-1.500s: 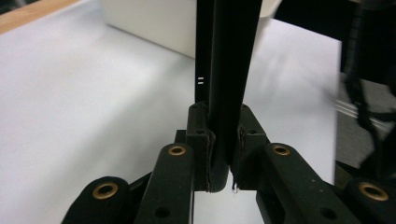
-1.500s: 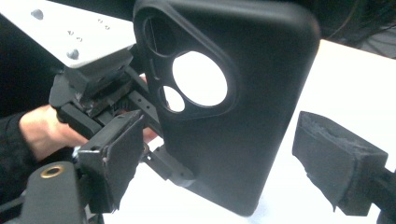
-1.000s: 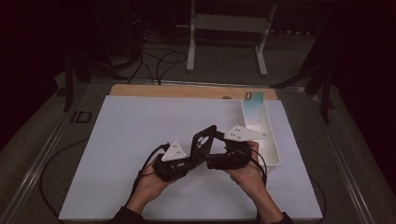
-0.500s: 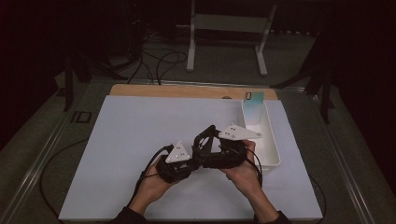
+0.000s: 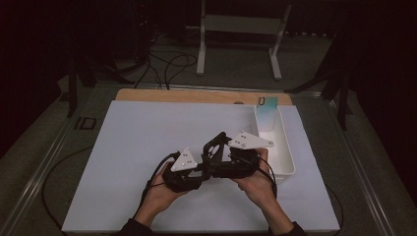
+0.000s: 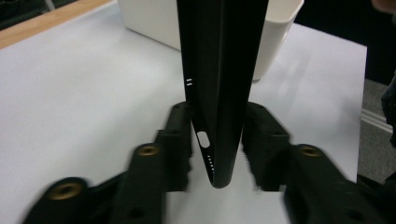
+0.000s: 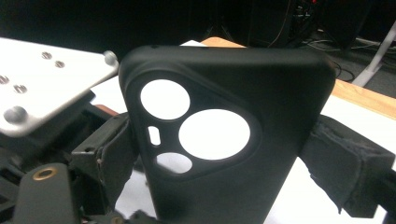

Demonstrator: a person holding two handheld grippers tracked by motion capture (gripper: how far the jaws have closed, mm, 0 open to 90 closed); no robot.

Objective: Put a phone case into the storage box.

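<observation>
A black phone case [image 5: 215,146] with round camera cut-outs stands upright between both grippers over the white mat. My right gripper [image 5: 220,155] is shut on it, its pads [image 7: 334,158] pressing on the case's [image 7: 266,84] two long sides. My left gripper [image 5: 206,169] meets it from the left. In the left gripper view the case [image 6: 219,70] shows edge-on between the black jaws. The left gripper's [image 6: 217,128] jaws have just been opening and stand slightly off the case's faces.
A white bin [image 5: 286,153] lies just right of the hands, with a pale teal item [image 5: 267,112] leaning at its far end. The white mat [image 5: 123,147] stretches out to the left and ahead. A wooden strip [image 5: 187,96] borders its far edge.
</observation>
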